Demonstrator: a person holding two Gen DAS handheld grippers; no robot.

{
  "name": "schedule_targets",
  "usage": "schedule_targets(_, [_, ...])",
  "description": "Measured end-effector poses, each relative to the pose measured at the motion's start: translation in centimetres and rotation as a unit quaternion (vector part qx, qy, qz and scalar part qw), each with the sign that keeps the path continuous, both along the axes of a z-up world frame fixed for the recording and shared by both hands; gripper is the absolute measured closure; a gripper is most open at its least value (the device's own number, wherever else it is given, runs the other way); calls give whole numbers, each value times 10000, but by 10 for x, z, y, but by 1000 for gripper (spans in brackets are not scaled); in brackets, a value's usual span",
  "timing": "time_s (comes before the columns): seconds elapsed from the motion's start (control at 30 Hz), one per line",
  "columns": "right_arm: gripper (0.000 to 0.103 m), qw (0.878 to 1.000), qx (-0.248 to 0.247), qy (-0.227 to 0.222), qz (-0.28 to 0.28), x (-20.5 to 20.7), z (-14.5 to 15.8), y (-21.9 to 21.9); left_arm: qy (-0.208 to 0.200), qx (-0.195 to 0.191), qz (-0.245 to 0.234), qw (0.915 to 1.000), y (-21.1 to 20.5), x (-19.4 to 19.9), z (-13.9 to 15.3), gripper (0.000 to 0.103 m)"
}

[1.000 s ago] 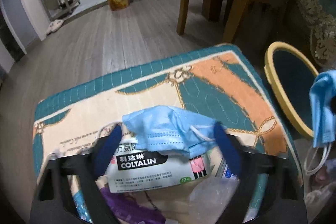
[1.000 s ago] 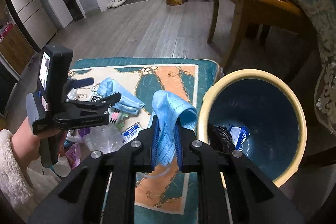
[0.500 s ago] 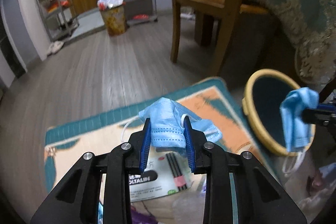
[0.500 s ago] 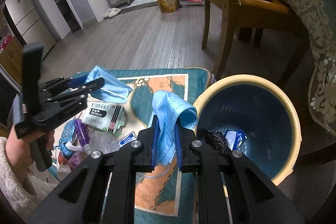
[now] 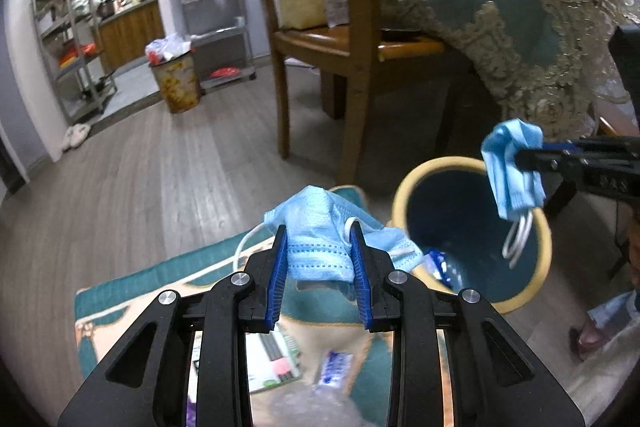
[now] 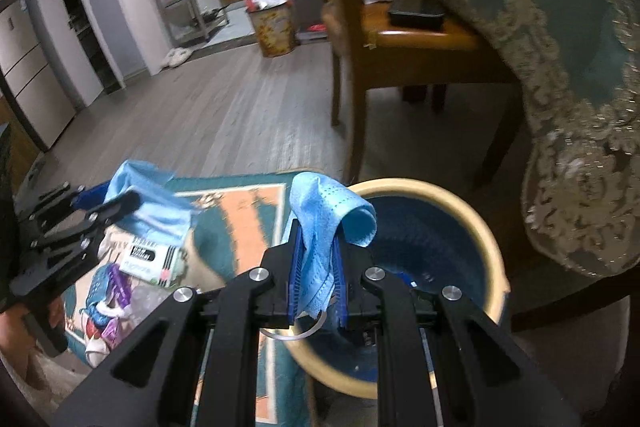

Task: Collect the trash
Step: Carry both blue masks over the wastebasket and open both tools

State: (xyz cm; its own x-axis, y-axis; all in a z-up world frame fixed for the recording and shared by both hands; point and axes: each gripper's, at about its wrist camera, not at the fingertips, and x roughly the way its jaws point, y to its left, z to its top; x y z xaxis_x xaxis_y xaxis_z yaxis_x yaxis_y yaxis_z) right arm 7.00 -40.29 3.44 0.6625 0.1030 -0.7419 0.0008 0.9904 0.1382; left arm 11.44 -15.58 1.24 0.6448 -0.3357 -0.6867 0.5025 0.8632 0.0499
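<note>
Right wrist alone shows left gripper [image 6: 120, 203] and right gripper [image 6: 316, 259] each pinching masks

Two masks held near the bin

The left gripper [image 5: 320, 259] clamps a blue mask [image 5: 320, 243] above the mat [image 5: 120, 291]; the right gripper [image 5: 524, 157] dangles a second mask [image 5: 510, 167] over the bin [image 5: 404, 187].

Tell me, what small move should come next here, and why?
Probably open the right tongs: the blue mask they pinch already hangs over the yellow-rimmed bin, so it should drop in. The left tongs hold another mask, short of the rim.
</note>
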Motion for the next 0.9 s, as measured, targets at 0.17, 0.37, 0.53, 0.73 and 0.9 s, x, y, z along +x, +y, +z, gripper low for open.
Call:
schedule_targets(0.17, [90,9996,-114,-78,-238,-3,1,-30,-122,-1,-248,9996,-23,-10,5,72])
schedule_targets(0.37, [90,9992,-91,64,-389,-5,-13,-57,30,-38,-409,9992,-45,-11,-4,72])
schedule_targets(0.53, [90,9990,-95,251,-358,-4,-30,-66,100,-9,-608,9981,-73,-10,-11,72])
schedule_targets(0.73, [90,9982,-34,512,-313,-3,-47,-69,243,71,-789,9966,-100,-11,-27,72])
schedule_targets(0.9, [90,9979,-34,591,-267,-2,-57,-69,301,134,-912,9953,-120,-9,-37,72])
